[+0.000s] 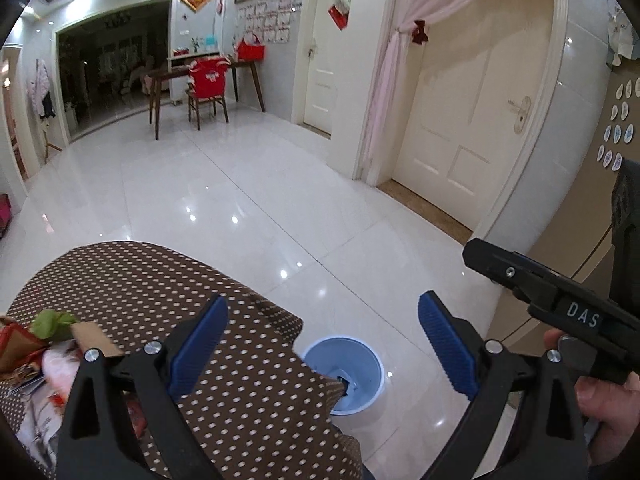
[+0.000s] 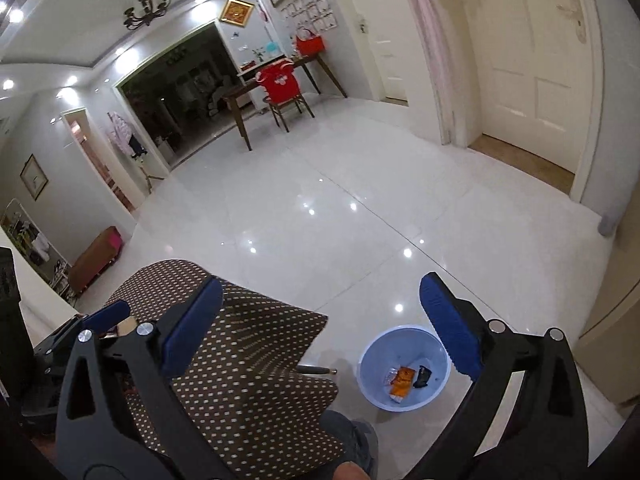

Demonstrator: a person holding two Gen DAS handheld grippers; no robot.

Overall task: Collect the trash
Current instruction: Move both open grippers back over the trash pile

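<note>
Low in the left wrist view, the left gripper (image 1: 322, 344) has its blue-padded fingers (image 1: 198, 350) spread wide with nothing between them. They hang over the edge of a surface (image 1: 160, 280) covered in brown cloth with pale dots. At the lower left of that frame, trash (image 1: 48, 344) lies piled on the cloth: crumpled wrappers, a green scrap and a piece of cardboard. The right gripper (image 2: 320, 324) is likewise wide apart and empty in its own view; its black body also shows at the right edge of the left view. Just past the cloth's corner, a light blue bin (image 2: 404, 368) stands on the glossy white floor (image 2: 320, 220), holding an orange wrapper (image 2: 401, 380) and a small dark item (image 2: 422, 376). Far back, a wooden chair (image 2: 286, 94) with a red cover sits at a dark table.
</note>
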